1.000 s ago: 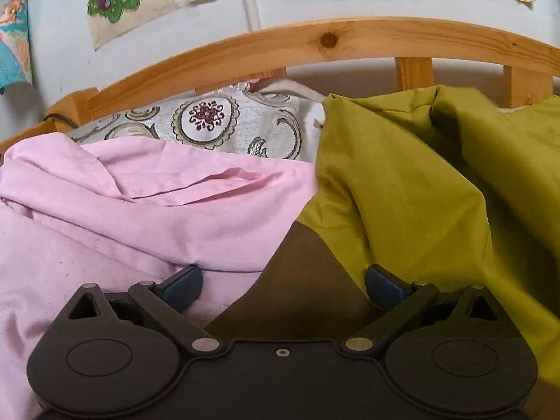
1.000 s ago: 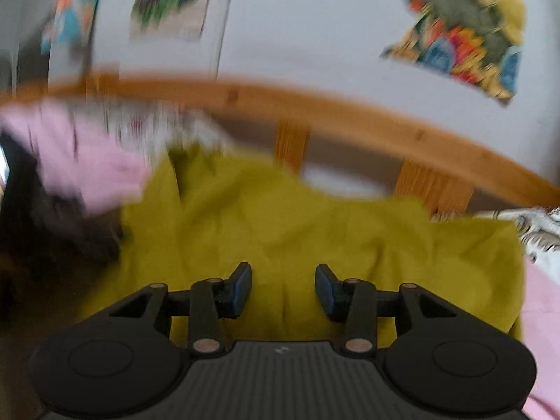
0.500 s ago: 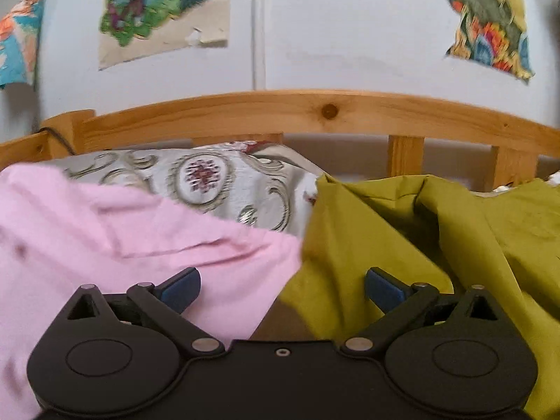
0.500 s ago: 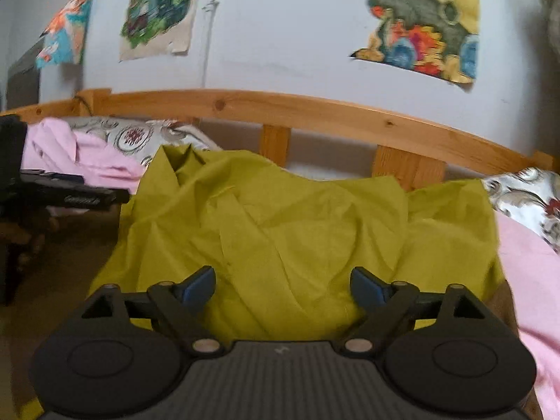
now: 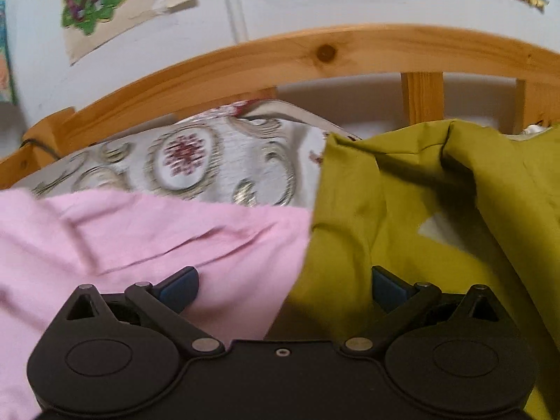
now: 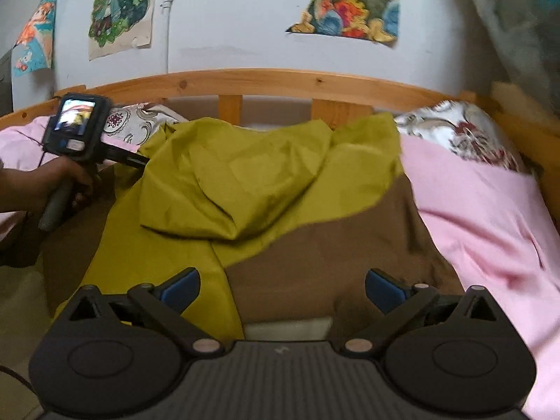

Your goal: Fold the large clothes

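Both tongs, left (image 5: 281, 285) and right (image 6: 281, 288), hold nothing, right jaws opening, left apart; loosely heaped green cloth (image 6: 245, 182) may sag and lose its fold.

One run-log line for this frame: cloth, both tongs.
cloth: olive, crumpled on bed, unheld | left tongs: open, empty | right tongs: opening, nothing between | fold: not done

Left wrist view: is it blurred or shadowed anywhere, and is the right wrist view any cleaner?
Left wrist view: slight motion smear on the pink sheet and patterned pillow; dark shadow in the olive garment folds. Right wrist view: garment sharper, evenly lit; blur at the right edge; fisheye bows the wooden bed rail in both.
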`<state>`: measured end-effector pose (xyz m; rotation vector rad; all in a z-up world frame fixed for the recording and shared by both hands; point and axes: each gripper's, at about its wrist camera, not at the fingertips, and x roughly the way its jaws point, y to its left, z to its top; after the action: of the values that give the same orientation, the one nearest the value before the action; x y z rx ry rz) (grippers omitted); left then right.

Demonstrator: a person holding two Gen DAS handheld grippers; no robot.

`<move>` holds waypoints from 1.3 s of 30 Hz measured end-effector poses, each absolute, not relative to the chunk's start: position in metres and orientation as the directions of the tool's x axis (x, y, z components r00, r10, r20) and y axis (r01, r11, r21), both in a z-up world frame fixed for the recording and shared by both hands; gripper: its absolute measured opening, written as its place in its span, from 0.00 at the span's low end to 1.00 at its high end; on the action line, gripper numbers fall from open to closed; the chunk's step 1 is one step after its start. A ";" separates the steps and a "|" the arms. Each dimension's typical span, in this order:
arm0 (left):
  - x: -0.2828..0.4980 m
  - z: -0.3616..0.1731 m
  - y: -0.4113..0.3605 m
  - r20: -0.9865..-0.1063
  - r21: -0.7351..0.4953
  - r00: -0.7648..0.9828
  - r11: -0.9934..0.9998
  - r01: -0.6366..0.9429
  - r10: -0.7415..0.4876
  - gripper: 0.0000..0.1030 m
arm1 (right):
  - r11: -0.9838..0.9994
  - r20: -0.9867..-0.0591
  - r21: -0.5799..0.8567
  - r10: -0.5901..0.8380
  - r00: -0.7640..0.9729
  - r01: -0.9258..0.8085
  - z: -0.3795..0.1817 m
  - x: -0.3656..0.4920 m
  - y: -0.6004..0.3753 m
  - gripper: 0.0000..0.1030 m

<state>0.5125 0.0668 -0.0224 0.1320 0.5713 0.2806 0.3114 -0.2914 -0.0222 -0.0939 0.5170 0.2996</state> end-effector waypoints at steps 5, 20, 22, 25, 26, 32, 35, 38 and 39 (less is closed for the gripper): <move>0.444 -0.007 0.070 -0.523 0.222 0.811 0.960 -0.167 0.262 0.99 | 0.954 -0.498 0.020 0.269 0.824 -0.299 -0.023 0.287 -0.299 1.00; 0.206 0.007 0.037 -0.587 0.074 0.809 0.997 0.014 0.032 0.99 | 0.904 -0.537 -0.087 0.312 0.784 -0.419 -0.019 0.159 -0.301 1.00; 0.175 0.006 0.028 -0.592 0.077 0.806 0.996 0.055 0.001 0.99 | 0.882 -0.554 -0.118 0.323 0.768 -0.456 -0.020 0.137 -0.301 1.00; 0.133 0.002 0.016 -0.606 0.082 0.794 0.988 0.128 -0.053 0.99 | 0.837 -0.582 -0.142 0.362 0.728 -0.529 -0.024 0.098 -0.301 1.00; 0.122 0.001 0.012 -0.613 0.080 0.787 0.985 0.150 -0.070 0.99 | 0.823 -0.588 -0.146 0.374 0.717 -0.549 -0.025 0.088 -0.301 1.00; 0.084 -0.017 -0.009 -0.655 0.076 0.736 0.954 0.290 -0.172 0.99 | 0.744 -0.599 -0.275 0.363 0.714 -0.609 -0.031 0.050 -0.288 1.00; 0.078 -0.028 -0.021 -0.675 0.103 0.711 0.929 0.355 -0.197 0.99 | 0.755 -0.601 -0.249 0.371 0.708 -0.607 -0.033 0.056 -0.285 1.00; 0.079 -0.039 -0.034 -0.691 0.146 0.694 0.902 0.406 -0.201 0.99 | 0.744 -0.641 -0.228 0.372 0.672 -0.629 -0.043 0.067 -0.279 1.00; 0.079 -0.042 -0.037 -0.696 0.162 0.690 0.893 0.419 -0.198 0.99 | 0.727 -0.660 -0.223 0.378 0.649 -0.649 -0.048 0.069 -0.278 1.00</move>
<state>0.0790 -0.0372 -0.0424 0.3218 0.7322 -0.3519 0.0687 -0.2782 -0.0483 -0.4717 0.6259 0.6085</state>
